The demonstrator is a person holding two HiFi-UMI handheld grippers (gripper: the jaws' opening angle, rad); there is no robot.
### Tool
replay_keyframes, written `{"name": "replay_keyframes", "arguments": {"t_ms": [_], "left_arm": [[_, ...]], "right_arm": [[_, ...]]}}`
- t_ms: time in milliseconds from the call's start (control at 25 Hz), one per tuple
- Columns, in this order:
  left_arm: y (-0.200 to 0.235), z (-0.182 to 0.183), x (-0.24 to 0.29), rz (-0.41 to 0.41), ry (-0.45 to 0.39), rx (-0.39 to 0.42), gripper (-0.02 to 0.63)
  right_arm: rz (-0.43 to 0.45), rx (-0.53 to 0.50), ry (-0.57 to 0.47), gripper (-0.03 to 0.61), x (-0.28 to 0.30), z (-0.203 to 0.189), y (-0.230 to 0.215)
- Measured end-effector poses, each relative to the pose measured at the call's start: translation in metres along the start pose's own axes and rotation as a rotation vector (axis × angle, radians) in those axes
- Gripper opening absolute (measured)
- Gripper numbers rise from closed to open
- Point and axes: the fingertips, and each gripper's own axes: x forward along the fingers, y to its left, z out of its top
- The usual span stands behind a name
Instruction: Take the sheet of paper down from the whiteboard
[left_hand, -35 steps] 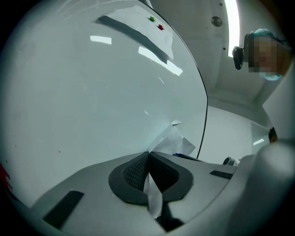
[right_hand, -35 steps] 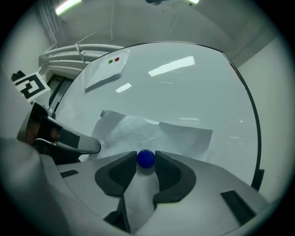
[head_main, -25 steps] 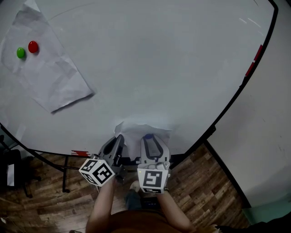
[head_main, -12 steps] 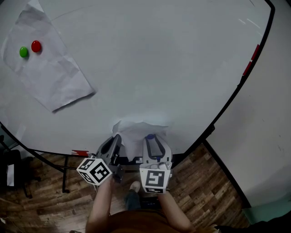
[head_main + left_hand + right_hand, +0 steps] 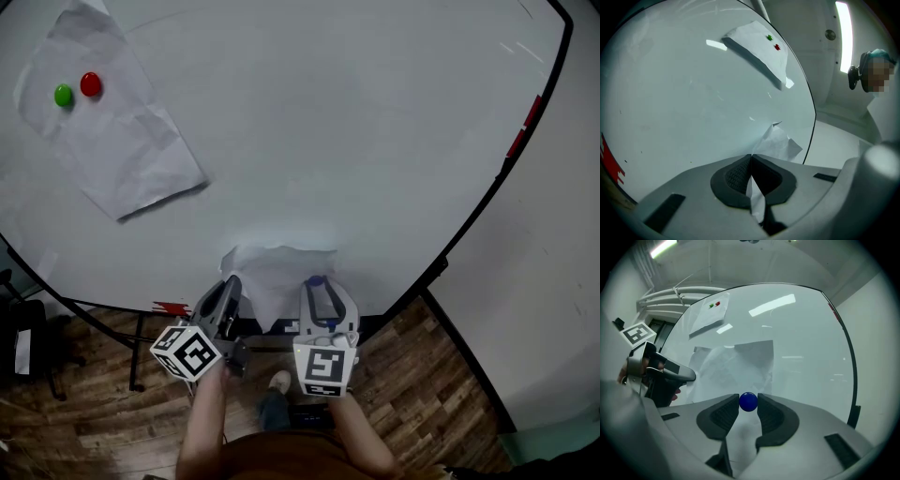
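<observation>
**A:** Where is the crumpled white sheet of paper [image 5: 278, 270]?

**B:** Low on the big white whiteboard [image 5: 375, 141], near its bottom edge and right in front of both grippers. Its left edge runs between the jaws of the left gripper [image 5: 751, 164], which are pressed together on it.

**A:** And the right gripper [image 5: 748, 399]?

**B:** Its jaws pinch a small round blue magnet [image 5: 748, 402] that sits on the sheet's right part, against the board.

**A:** How will the paper handle?

**B:** I judge it light, limp and easy to tear. An edge grip like the left one's suits it, with a gentle pull once the magnet is off. It will likely flop down.

**A:** Anything else on the board?

**B:** A second white sheet [image 5: 112, 141], well apart at the upper left, under a green magnet [image 5: 63, 95] and a red magnet [image 5: 90, 84].
</observation>
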Motion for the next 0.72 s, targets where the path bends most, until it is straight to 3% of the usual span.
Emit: {"name": "replay_keyframes", "arguments": {"t_ms": [720], "left_arm": [[0.036,0.047,-0.048,0.126,-0.081,0.049,0.025]], "right_arm": [[0.013,-0.006,-0.001,0.137,-0.005,0.003,0.006]]}}
